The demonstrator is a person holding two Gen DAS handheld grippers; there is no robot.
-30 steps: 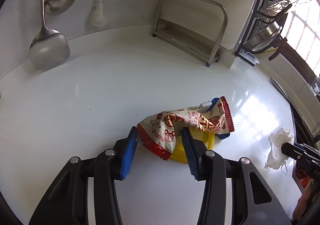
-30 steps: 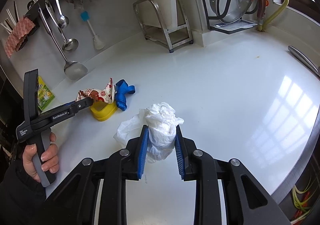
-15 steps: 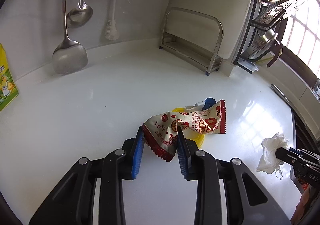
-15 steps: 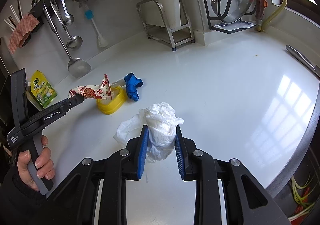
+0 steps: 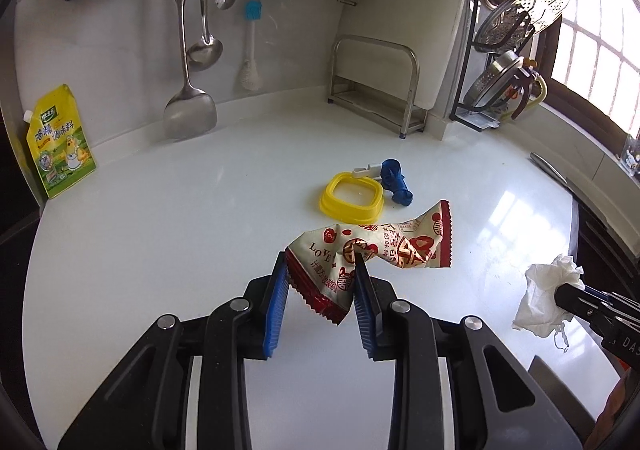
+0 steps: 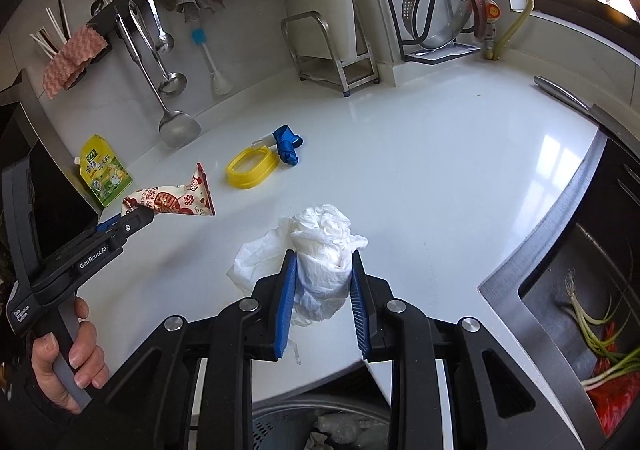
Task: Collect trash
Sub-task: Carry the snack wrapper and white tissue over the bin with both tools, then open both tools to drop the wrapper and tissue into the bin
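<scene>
My left gripper (image 5: 320, 264) is shut on a red-and-cream snack wrapper (image 5: 384, 246), which hangs lifted above the white counter (image 5: 160, 250). The same wrapper (image 6: 176, 201) shows in the right wrist view at the tip of the left gripper (image 6: 138, 211), held by a person's hand (image 6: 68, 366). My right gripper (image 6: 323, 262) is shut on a crumpled white tissue (image 6: 320, 250), near the counter's front edge. That tissue (image 5: 544, 290) appears at the right of the left wrist view. A yellow lid ring (image 5: 352, 201) and a blue crumpled piece (image 5: 396, 181) lie on the counter.
A bin opening (image 6: 320, 426) shows below the counter edge under the right gripper. A sink (image 6: 592, 330) with green onions lies to the right. A yellow-green seasoning pouch (image 5: 60, 141), hanging utensils (image 5: 188, 49), a metal rack (image 5: 376, 85) and pot lids (image 5: 516, 17) line the back wall.
The left gripper closed on the wrapper, lifted it off the yellow ring and drew back. The right gripper, holding the tissue, also drew back to the counter's front edge.
</scene>
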